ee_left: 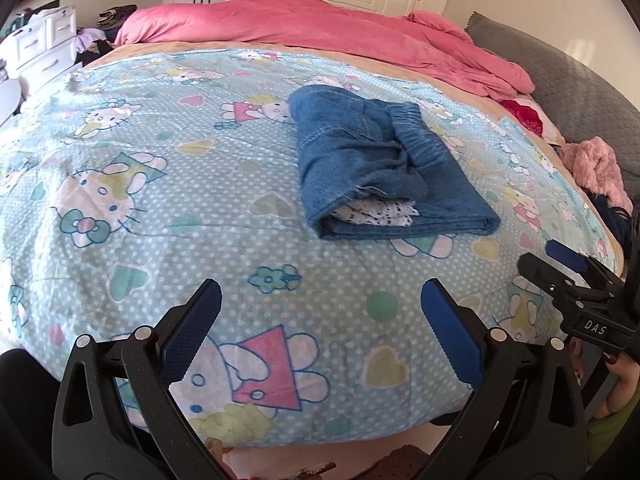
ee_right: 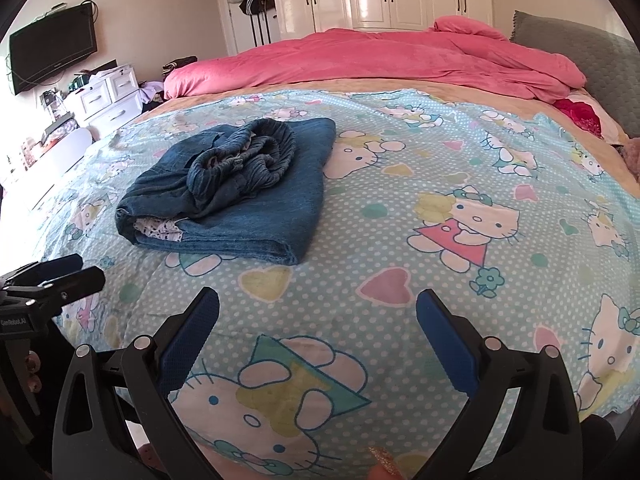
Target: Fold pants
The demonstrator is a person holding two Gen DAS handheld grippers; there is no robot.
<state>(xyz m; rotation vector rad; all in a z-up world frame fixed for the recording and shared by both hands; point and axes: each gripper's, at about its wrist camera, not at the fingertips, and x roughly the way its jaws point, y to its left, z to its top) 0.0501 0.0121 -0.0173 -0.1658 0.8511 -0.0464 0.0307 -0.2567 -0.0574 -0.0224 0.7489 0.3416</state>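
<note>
The pants [ee_left: 384,164] are lying folded in a compact bundle on the bed [ee_left: 160,208], toward its middle, well ahead of both tools near the front edge. The left tool [ee_left: 320,328] and right tool [ee_right: 318,330] are both hanging released, gripping nothing. The bundle is sitting ahead-right of the left tool and ahead-left of the right, so roughly between the 2, neither clearly nearer.
</note>
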